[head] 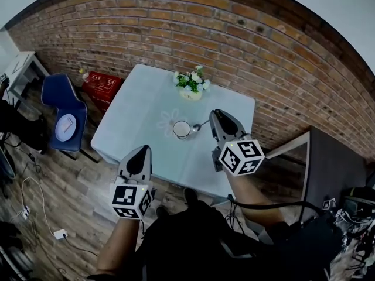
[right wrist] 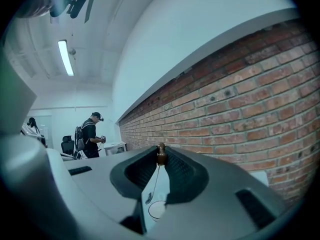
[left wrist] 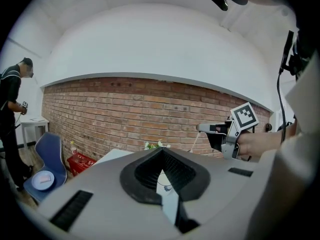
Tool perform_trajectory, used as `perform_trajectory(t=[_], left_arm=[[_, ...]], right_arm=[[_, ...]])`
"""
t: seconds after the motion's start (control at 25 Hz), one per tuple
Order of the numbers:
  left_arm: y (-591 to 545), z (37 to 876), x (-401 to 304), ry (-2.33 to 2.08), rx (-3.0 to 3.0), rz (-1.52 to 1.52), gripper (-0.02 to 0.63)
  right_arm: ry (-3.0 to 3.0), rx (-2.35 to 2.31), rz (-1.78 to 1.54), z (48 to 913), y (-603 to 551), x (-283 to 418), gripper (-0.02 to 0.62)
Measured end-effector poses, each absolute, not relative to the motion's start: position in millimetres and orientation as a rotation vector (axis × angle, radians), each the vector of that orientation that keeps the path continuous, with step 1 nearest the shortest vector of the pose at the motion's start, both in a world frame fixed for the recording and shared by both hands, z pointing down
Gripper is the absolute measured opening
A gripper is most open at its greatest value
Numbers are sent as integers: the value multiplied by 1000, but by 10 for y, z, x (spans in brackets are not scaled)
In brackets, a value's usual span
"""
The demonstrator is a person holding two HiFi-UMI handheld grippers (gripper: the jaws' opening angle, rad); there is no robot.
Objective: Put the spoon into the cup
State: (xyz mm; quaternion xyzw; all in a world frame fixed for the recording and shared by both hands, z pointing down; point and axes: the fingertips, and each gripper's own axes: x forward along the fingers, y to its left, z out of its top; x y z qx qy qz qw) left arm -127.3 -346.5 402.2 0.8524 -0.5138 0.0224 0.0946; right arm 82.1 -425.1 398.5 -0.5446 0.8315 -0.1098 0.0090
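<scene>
A white cup [head: 181, 129] stands on the pale blue table [head: 146, 107], on a flower-shaped mat. My right gripper [head: 214, 113] hovers just right of it, shut on the brown end of a thin spoon [head: 201, 124]. In the right gripper view the spoon [right wrist: 148, 198] hangs down from the jaw tips [right wrist: 161, 151], its bowl just beside the cup [right wrist: 157, 209] rim. My left gripper [head: 143, 149] is over the table's near edge, left of the cup, shut and holding nothing. In the left gripper view its jaws [left wrist: 161, 154] meet, and the right gripper [left wrist: 227, 134] shows to the right.
A small pot of flowers [head: 190, 85] sits at the table's far side by the brick wall. A blue chair [head: 67, 107] and a red crate [head: 102, 86] stand to the left, a dark cabinet [head: 334, 163] to the right. A person [right wrist: 91, 134] stands far off.
</scene>
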Motion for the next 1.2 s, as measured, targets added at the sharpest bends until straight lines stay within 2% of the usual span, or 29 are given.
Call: perform_trajectory(t=[0.24, 1.2], left_arm=[[-3586, 4229, -1311, -1604, 2416, 126, 9], [-3756, 4676, -1569, -1777, 2207, 196, 9]], right_arm=[[2671, -1654, -308, 4225, -4544, 724, 60], [2775, -1640, -601, 5602, -5134, 366, 60]])
